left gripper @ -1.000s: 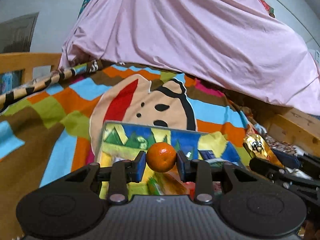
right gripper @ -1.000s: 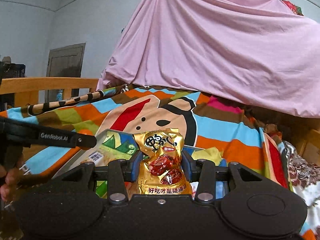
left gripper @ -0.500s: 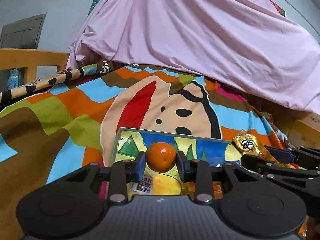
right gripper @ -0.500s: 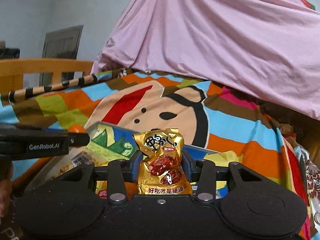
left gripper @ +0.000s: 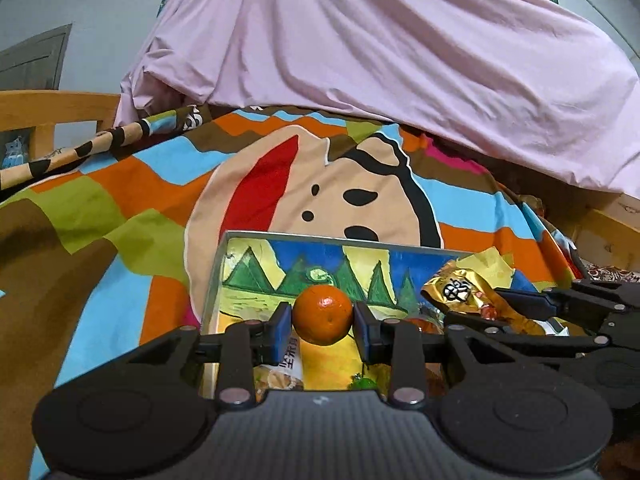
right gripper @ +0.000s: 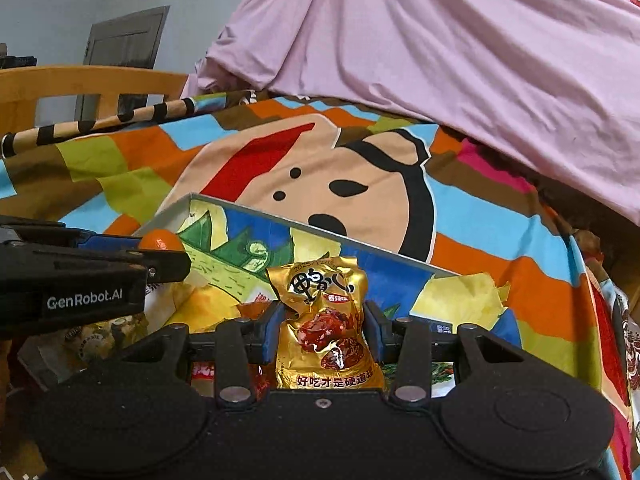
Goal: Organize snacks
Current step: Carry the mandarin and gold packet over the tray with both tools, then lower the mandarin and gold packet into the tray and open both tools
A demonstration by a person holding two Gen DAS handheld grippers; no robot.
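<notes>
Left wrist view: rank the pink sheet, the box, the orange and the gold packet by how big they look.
1. pink sheet
2. box
3. gold packet
4. orange

The last two look close; the orange is nearer, so that order is unsure.

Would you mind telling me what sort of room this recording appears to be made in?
Most likely a bedroom: a colourful cartoon bedspread covers the surface, a wooden bed rail runs along its edge, and a pink sheet is heaped behind.

pale wall (left gripper: 92, 20), grey door (right gripper: 124, 40), wooden bed rail (right gripper: 92, 80), pink sheet (left gripper: 380, 60)
</notes>
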